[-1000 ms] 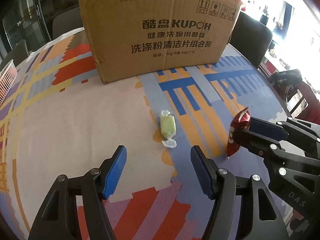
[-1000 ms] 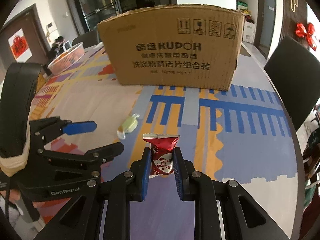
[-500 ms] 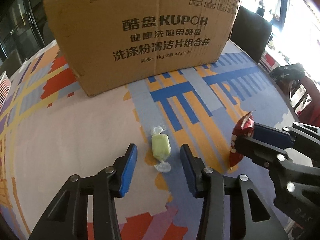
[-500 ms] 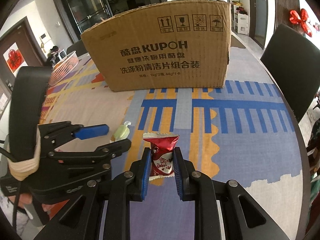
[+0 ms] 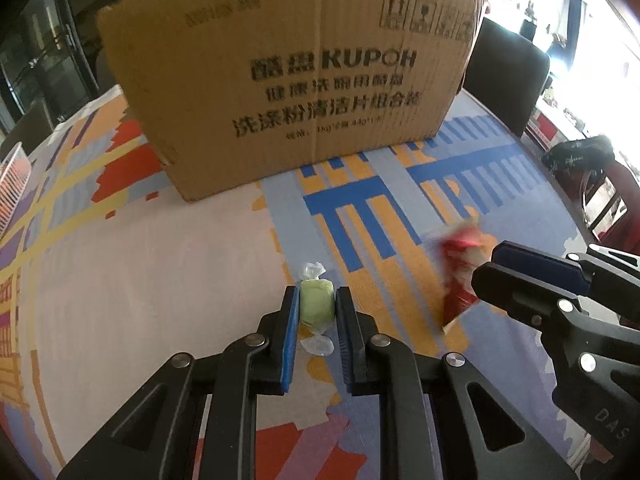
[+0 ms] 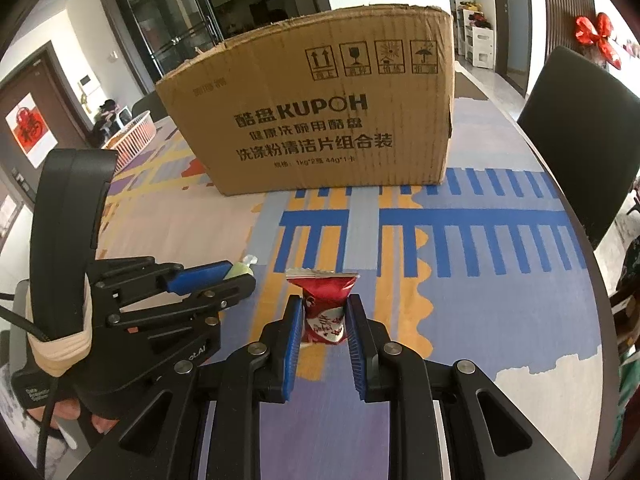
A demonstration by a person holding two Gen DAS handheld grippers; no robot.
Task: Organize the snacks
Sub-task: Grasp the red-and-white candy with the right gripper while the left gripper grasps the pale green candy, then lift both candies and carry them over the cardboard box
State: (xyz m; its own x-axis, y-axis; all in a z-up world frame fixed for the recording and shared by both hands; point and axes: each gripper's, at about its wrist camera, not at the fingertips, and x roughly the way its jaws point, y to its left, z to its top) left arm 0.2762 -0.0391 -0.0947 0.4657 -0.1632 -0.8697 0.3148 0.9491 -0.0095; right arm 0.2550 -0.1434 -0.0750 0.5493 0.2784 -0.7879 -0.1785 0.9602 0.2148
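Note:
My left gripper point(image 5: 317, 300) is shut on a green wrapped candy point(image 5: 316, 305) low over the patterned tablecloth. The candy's tip point(image 6: 242, 267) shows in the right wrist view between the left gripper's blue pads point(image 6: 200, 277). My right gripper point(image 6: 323, 312) is shut on a red snack packet point(image 6: 325, 304), held upright. In the left wrist view the packet point(image 5: 460, 272) is blurred at the right gripper's point(image 5: 480, 276) tips. A large open cardboard box point(image 5: 288, 84) stands behind both, also in the right wrist view point(image 6: 320, 120).
A round table with a colourful cloth point(image 5: 120, 260) carries everything. A white basket point(image 6: 132, 136) sits at the far left. Dark chairs point(image 6: 580, 136) stand at the table's right edge, one also behind the box point(image 5: 508, 76).
My left gripper moved forward and closed on the green candy, which was lying loose before. My right gripper keeps its hold on the red packet and has risen slightly.

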